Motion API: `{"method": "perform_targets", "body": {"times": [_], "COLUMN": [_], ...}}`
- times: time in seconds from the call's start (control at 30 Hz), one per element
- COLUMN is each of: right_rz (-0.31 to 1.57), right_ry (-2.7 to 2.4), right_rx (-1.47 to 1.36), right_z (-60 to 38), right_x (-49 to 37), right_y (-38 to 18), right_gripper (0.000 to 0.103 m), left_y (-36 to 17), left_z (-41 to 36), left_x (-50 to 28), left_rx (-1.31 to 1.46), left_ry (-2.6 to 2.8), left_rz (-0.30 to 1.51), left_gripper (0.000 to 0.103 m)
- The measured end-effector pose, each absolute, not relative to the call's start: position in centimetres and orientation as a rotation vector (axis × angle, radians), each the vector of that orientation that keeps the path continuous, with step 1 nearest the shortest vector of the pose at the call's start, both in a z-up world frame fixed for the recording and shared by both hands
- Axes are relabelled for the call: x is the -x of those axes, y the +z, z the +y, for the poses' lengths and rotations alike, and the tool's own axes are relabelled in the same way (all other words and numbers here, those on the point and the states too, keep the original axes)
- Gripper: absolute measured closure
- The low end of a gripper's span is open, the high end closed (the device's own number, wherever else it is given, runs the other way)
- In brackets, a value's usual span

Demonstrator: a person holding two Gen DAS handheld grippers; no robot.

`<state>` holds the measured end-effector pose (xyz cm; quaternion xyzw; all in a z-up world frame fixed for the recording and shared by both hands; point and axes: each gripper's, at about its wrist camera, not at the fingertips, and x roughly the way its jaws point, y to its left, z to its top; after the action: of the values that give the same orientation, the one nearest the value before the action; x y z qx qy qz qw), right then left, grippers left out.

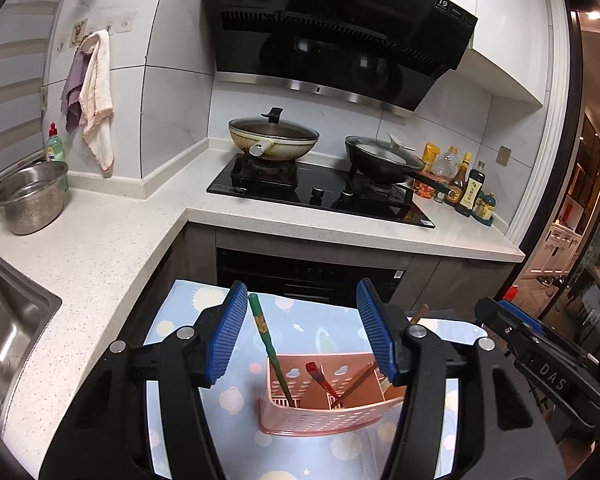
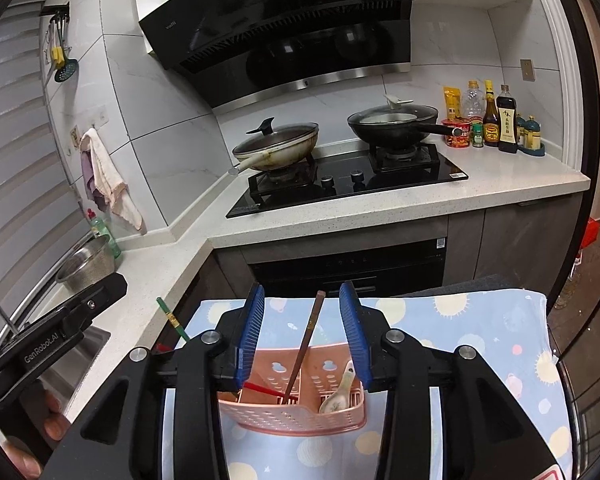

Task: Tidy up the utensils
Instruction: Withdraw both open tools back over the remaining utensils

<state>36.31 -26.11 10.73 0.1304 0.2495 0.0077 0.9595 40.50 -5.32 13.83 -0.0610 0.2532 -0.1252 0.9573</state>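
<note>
Left claw: released, jaws wide apart, nothing between the pads. Green chopstick leans just inside its left pad, lower end in the caddy's left compartment.

Caddy: pink, perforated, directly below and ahead of both claws, standing on a blue patterned cloth over the table. Contents seen from the left claw: green chopstick on the left, red chopstick in the middle, brown chopstick tilted toward the right pad.

Right claw: released, jaws apart, empty. Brown chopstick rises upright-tilted between its pads, touching neither, foot in the caddy. Spoon: white ceramic, in the compartment under the right pad. Red chopstick lies low toward the left pad.

Beyond the claws: oven front, then stove with wok and pan; bottles far right; colander far left.
</note>
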Motion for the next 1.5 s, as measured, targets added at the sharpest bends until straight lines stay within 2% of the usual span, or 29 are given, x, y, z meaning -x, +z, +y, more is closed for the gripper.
{"method": "perform_targets", "body": {"times": [0.27, 0.5, 1.03, 1.5], "right_rz": [0.543, 0.625, 0.872, 1.003], "right_ry": [0.021, 0.025, 0.019, 0.047], "right_rx": [-0.240, -0.221, -0.223, -0.183], "right_z": [-25.5, -25.0, -22.7, -20.3], "right_x": [-32.7, -26.8, -10.9, -5.7], "right_y": [9.7, 6.4, -5.0, -10.7], "right_gripper": [0.064, 0.064, 0.064, 0.066], "left_y": [14.0, 11.7, 0.1, -6.4], "left_z": [-4.5, -3.5, -1.6, -1.9], "left_x": [-37.6, -33.2, -19.1, -12.1], "left_rx": [0.100, 0.062, 0.006, -0.045], "left_ry": [-0.241, -0.226, -0.196, -0.193], "left_rz": [0.517, 0.563, 0.783, 0.919], "left_gripper": [0.049, 0.049, 0.049, 0.049]}}
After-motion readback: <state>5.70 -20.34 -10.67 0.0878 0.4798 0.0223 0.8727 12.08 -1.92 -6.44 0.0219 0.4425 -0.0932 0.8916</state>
